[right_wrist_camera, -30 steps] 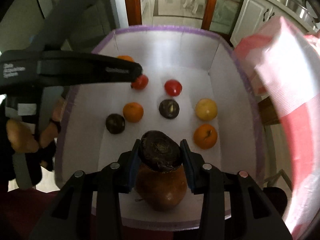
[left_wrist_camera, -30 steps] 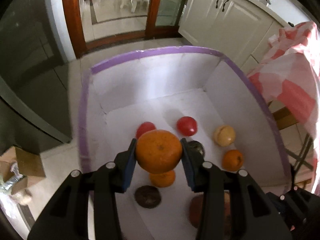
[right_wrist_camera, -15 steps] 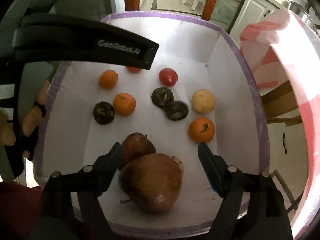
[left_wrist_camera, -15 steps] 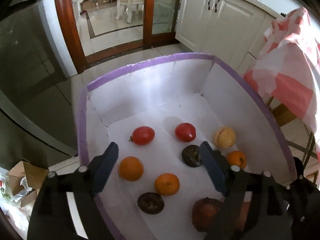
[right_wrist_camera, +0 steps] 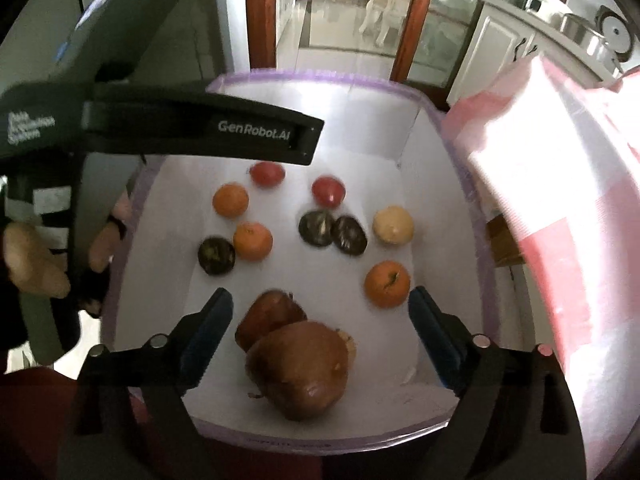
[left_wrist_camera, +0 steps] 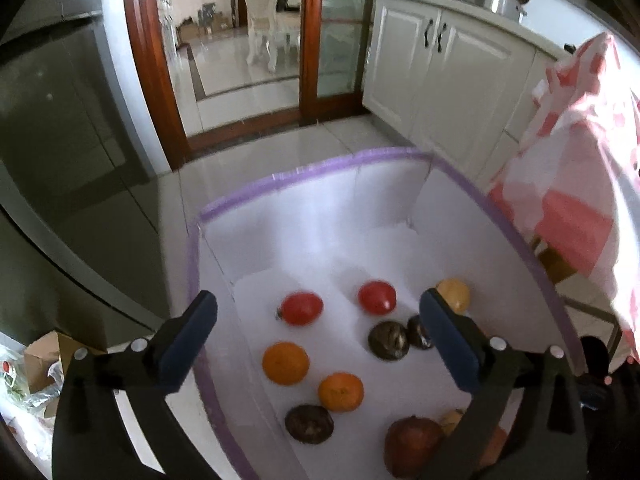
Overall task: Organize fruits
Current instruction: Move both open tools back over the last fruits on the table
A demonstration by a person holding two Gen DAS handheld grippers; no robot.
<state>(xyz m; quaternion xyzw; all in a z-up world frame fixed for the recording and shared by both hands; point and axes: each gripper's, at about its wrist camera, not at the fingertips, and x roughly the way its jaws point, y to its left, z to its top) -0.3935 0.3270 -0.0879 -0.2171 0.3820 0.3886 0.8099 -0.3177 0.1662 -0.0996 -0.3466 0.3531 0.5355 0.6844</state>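
Now fruits in the box, below both empty hand-held grippers.

left tongs just opened wide, right tongs likewise, both empty

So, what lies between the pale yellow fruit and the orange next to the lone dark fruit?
Two dark fruits, touching side by side, in the right wrist view.

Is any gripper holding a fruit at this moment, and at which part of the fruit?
Nothing is held. The left gripper and the right gripper have both just been opening; their jaws stand wide and empty above the fruits in the white box.
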